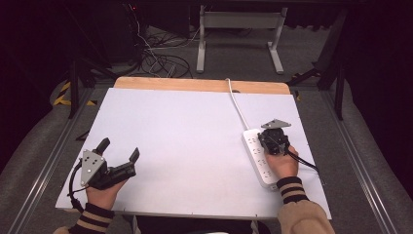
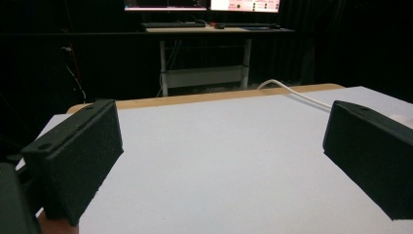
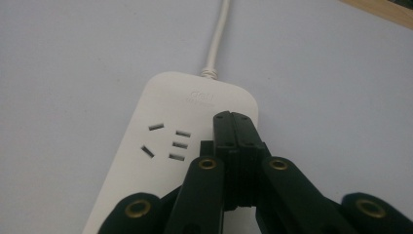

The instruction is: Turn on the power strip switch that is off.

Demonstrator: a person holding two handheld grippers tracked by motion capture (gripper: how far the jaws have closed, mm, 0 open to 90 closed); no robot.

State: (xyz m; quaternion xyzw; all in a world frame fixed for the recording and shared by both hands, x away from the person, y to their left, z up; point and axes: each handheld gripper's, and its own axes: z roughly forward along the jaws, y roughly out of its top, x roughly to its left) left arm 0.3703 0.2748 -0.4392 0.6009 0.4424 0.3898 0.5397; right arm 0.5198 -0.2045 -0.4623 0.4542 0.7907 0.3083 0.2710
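**Right tongs pressed together over power strip; left tongs idle and wide**

High view. A white worktop [image 1: 195,141] with a bare wooden strip along its far edge carries one item, a white power strip [image 1: 259,157], lying near the right edge and running from mid-depth toward the near right corner. Its white cord [image 1: 237,105] leads off over the far edge. The right gripper [image 1: 272,140] sits directly above the strip's far half, the hand [image 1: 284,165] behind it over the near half. The left gripper [image 1: 119,153] is low over the near left corner, well apart from the strip, jaws spread wide and holding nothing. Judgement: it is parked clear of the work.

Left gripper view. Both black jaws stand far apart with bare worktop between them; the cord shows beyond, toward the far edge.

Right gripper view. The jaws are closed tip to tip, nothing between them, poised over the strip's right side beside a socket group [image 3: 168,144]. Contact with the casing cannot be confirmed. Judgement: closed tips suit pressing a switch or steadying the strip, not grasping.
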